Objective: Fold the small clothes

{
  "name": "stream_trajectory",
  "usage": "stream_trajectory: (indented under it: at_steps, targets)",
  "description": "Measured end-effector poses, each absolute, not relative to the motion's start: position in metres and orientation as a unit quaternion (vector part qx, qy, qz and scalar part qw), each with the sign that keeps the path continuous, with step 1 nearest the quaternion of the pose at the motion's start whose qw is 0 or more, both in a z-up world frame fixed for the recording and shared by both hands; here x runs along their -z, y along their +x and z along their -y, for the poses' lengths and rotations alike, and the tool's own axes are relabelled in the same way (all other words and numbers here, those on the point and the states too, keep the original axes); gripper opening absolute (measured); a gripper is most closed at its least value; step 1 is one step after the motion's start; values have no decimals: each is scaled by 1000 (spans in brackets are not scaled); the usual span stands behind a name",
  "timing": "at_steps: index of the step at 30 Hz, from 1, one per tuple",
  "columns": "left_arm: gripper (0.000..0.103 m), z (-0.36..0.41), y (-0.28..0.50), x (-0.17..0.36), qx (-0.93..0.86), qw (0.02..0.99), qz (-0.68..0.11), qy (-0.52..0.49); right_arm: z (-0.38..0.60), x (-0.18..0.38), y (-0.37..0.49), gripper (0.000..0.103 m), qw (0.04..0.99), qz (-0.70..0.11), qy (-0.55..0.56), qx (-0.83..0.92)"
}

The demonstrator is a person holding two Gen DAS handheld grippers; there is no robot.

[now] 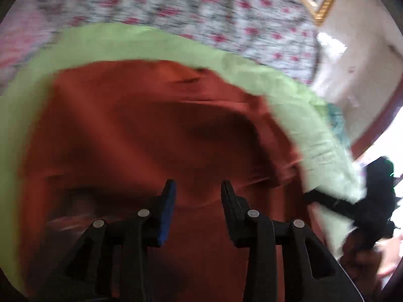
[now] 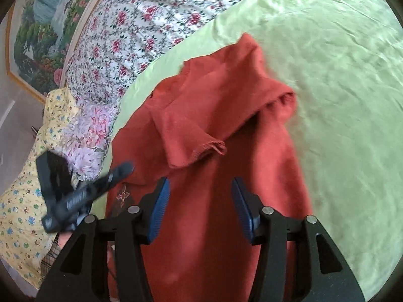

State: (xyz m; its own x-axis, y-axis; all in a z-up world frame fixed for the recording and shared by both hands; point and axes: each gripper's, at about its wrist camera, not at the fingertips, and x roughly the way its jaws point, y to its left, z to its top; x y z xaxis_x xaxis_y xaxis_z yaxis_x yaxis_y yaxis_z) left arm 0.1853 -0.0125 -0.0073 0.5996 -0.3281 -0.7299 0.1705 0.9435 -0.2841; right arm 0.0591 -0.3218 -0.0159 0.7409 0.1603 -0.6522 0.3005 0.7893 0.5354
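Observation:
A small rust-red shirt [image 2: 221, 115] lies on a light green sheet [image 2: 340, 100], with one short sleeve [image 2: 194, 141] folded over its body. It also fills the left wrist view [image 1: 151, 130], which is blurred. My left gripper [image 1: 199, 188] is open and empty, just above the shirt. My right gripper [image 2: 200, 188] is open and empty over the shirt's lower part. The other gripper shows at the right edge of the left wrist view [image 1: 352, 201] and at the left of the right wrist view [image 2: 83, 191].
A floral bedspread [image 2: 141, 25] lies beyond the green sheet. Yellow printed cloth [image 2: 22, 201] and a pink flowered pillow [image 2: 93, 128] lie at the left. A framed landscape painting [image 2: 42, 30] hangs on the wall behind.

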Motion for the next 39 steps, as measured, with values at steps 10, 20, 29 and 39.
stream_trajectory:
  at_steps: [10,20,29,39]
  targets:
    - [40,-93,193,37,-30,897,-439,-44,261,0,115,72,924,-376,47,61]
    - [42,-110,222,38,-103,901,-414,-81,336,-47,134,4,933,-309,183,18]
    - [42,-130,211,39,-133,902,-390,-132,419,-24,166,3,891,-350,279,75]
    - [43,-167,197,49,-107,885,-381,-244,406,30,186,2,873,-418,226,113]
